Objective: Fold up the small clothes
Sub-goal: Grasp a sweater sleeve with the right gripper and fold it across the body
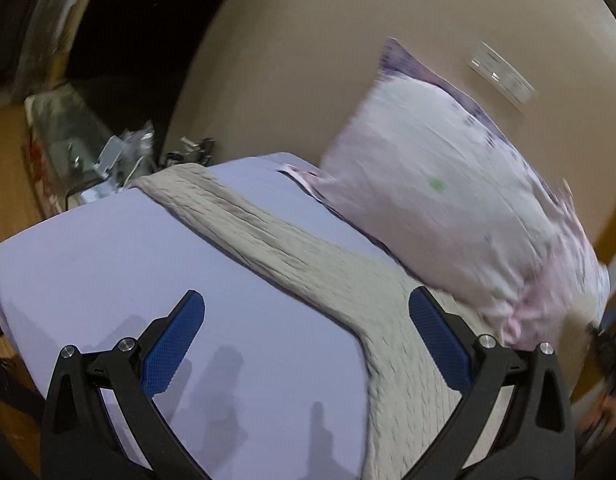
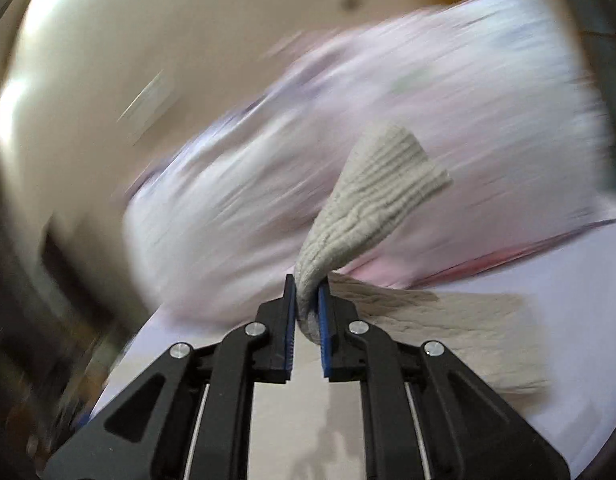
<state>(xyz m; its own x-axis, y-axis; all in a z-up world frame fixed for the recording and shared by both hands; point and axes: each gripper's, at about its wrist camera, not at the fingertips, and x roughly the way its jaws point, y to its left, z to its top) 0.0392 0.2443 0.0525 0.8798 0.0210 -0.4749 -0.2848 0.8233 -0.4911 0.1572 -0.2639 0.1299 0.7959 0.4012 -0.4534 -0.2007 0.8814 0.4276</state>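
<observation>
Right claw (image 2: 306, 300) pinches grey knit (image 2: 372, 200) (lifted); left claw (image 1: 305, 332) spread wide.

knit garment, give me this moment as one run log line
left claw: open, above sheet | right claw: shut on knit garment, corner lifted | pillow: behind garment | fold: not done

The grey knitted garment (image 1: 308, 256) is ribbed, matt cloth; the lilac bedsheet (image 1: 107, 264) is smooth; the tongs' blue pads (image 1: 173, 344) are knobbly (frames matt black plastic).
</observation>
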